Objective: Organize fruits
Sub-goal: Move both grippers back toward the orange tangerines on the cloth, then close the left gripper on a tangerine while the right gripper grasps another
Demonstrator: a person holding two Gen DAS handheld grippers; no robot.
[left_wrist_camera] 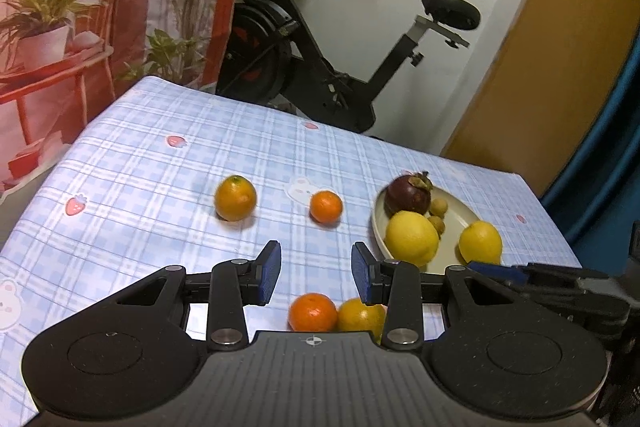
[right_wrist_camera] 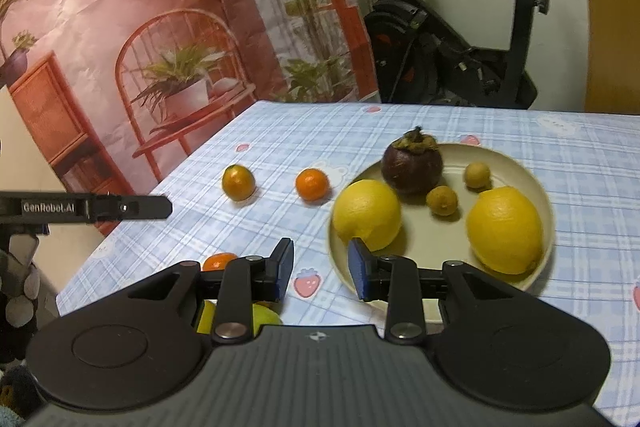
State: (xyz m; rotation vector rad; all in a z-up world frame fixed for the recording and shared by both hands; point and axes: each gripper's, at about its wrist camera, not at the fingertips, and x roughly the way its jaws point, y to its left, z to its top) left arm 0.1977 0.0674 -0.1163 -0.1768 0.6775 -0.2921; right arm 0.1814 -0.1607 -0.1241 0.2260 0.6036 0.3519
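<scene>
A cream plate [right_wrist_camera: 536, 183] holds two lemons [right_wrist_camera: 367, 213] [right_wrist_camera: 505, 229], a dark mangosteen [right_wrist_camera: 412, 163] and two small yellow-brown fruits [right_wrist_camera: 441, 201]. On the cloth left of it lie a greenish orange [right_wrist_camera: 238, 182] and a small orange [right_wrist_camera: 311, 184]. In the left wrist view the plate [left_wrist_camera: 460, 217] is at the right, and two oranges [left_wrist_camera: 313, 311] [left_wrist_camera: 360, 315] lie below my open, empty left gripper [left_wrist_camera: 316, 269]. My right gripper [right_wrist_camera: 320, 267] is open and empty, at the plate's near-left rim. A yellow fruit [right_wrist_camera: 264, 315] lies under it.
The table has a blue checked cloth [right_wrist_camera: 440, 123] with strawberry prints. An exercise bike [left_wrist_camera: 320, 39] stands behind the far edge. A printed backdrop [right_wrist_camera: 120, 27] hangs along the left side. The left gripper's finger [right_wrist_camera: 120, 207] shows at the left of the right wrist view.
</scene>
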